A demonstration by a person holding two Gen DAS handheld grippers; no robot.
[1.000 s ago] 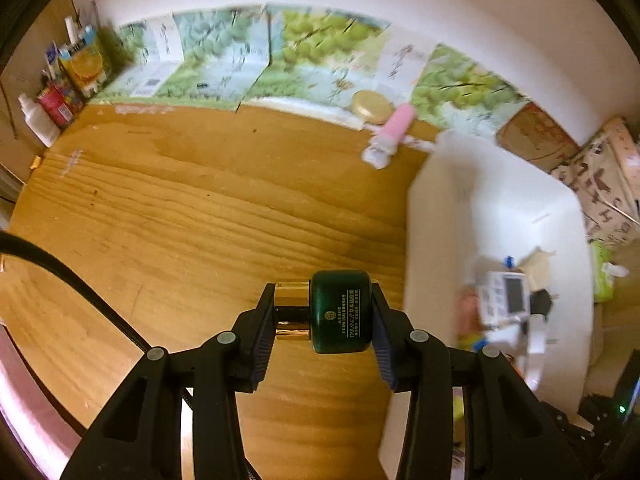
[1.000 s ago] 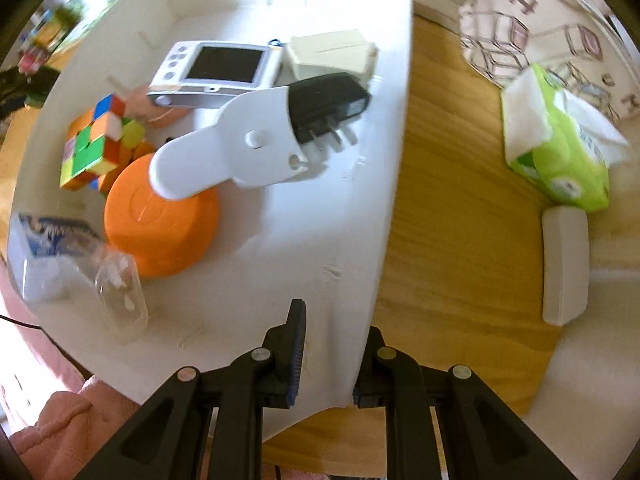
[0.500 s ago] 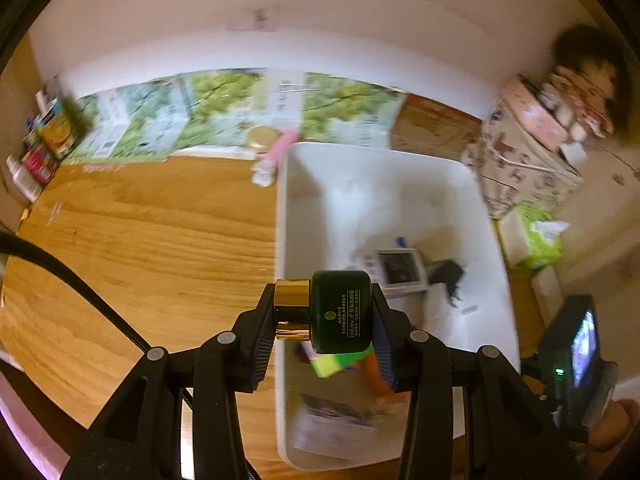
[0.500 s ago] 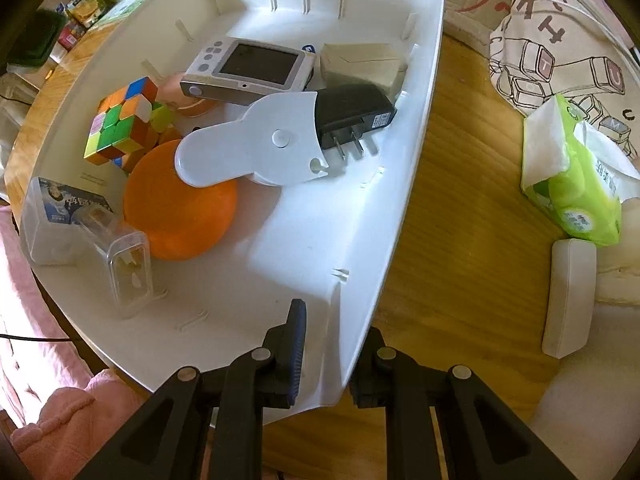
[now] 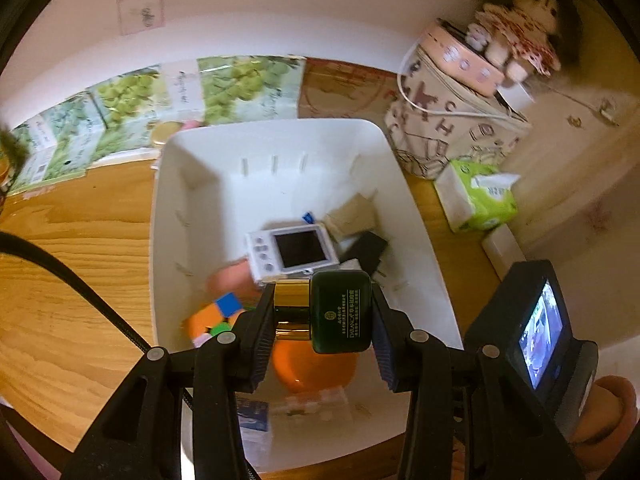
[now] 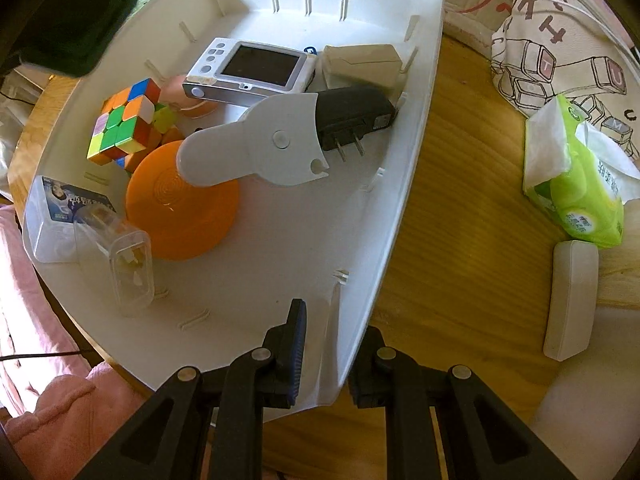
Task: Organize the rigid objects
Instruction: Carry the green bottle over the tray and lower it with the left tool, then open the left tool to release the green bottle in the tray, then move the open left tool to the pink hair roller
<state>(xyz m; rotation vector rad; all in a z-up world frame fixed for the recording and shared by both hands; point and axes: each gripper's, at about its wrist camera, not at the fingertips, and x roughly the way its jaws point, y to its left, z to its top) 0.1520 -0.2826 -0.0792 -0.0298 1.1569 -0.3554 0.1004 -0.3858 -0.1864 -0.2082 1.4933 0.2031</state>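
Your left tongs [image 5: 320,312] clamp the green gold-capped bottle [image 5: 326,312] above the white bin [image 5: 280,148], over its orange disc [image 6: 182,208]; your right tongs [image 6: 330,344] pinch the bin's near-right rim

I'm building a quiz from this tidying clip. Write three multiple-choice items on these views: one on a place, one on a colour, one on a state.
1. Where is the multicoloured puzzle cube?
A. inside the white plastic bin
B. on the wooden table
C. on the green tissue pack

2. What colour is the round disc under the white paddle-shaped piece?
A. blue
B. orange
C. black

3. What does the left gripper hold?
A. nothing
B. a plug
C. a dark green bottle with gold cap

Answers: A, bin walls surround it; B, plainly orange; C, both pads press it.
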